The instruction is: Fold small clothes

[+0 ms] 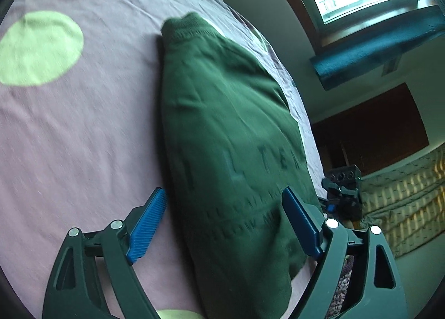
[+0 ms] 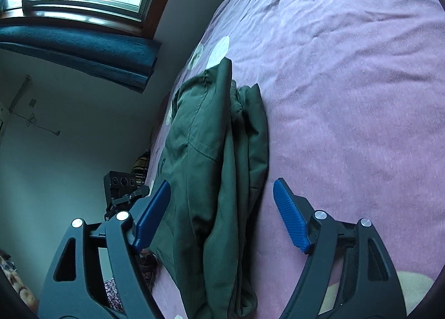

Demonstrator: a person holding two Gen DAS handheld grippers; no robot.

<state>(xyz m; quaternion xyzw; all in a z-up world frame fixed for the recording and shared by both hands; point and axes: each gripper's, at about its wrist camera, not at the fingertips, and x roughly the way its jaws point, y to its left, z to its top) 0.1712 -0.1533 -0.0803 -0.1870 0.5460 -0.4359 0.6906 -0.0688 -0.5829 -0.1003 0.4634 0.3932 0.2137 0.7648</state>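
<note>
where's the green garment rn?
Folded on the pink spotted bedsheet near the bed's window-side edge: the green garment lies ahead of both open grippers, centre of each wrist view.

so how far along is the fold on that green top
Done: the green top lies on the pink bedspread as a narrow folded stack, layered edges showing in the right wrist view, its ribbed hem at the far end. In hand: nothing; the left gripper and right gripper are both open, pads clear of the cloth. Left: maybe one more fold across its length, as it still looks long.
</note>
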